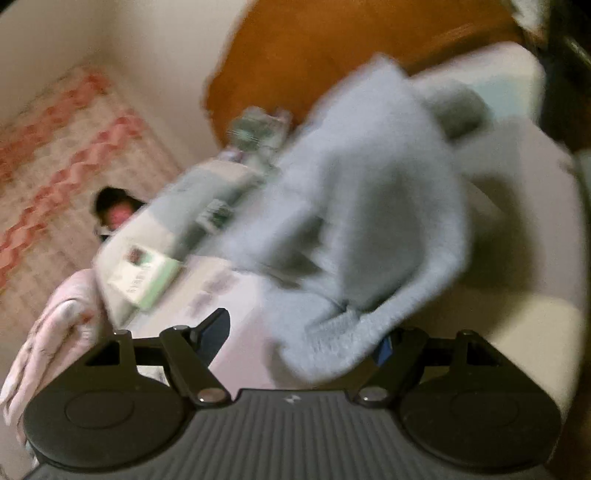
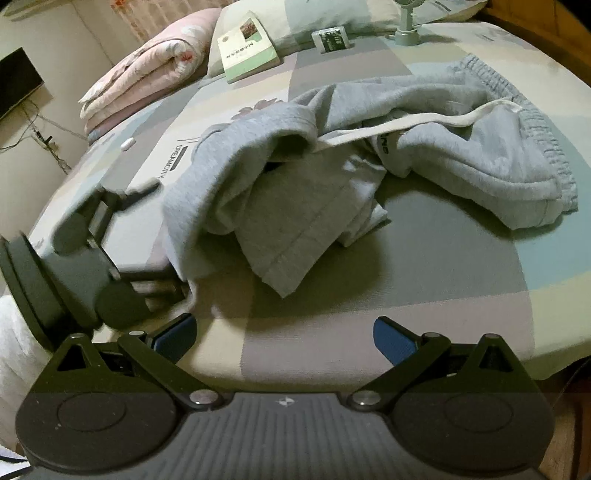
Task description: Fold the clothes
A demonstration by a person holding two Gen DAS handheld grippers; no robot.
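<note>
Grey sweatpants [image 2: 461,155] lie crumpled on the patchwork bed sheet [image 2: 443,258], waistband and white drawstring [image 2: 424,123] to the right, a pale pocket lining turned out in the middle. My right gripper [image 2: 284,334] hovers open over bare sheet in front of them, nothing between its blue pads [image 2: 177,332]. My left gripper [image 2: 168,236] is at the pants' left edge, seen from the side. In the blurred left wrist view the left gripper [image 1: 299,338] stands wide, and a fold of the sweatpants [image 1: 351,206] drapes over its right finger without being pinched.
A book [image 2: 247,48] rests on a pillow at the head of the bed, beside a folded pink quilt [image 2: 147,70]. A small fan's base [image 2: 406,33] and a card [image 2: 332,38] stand further back. A wooden headboard [image 1: 332,44] lies beyond. A dark screen [image 2: 14,81] hangs on the left wall.
</note>
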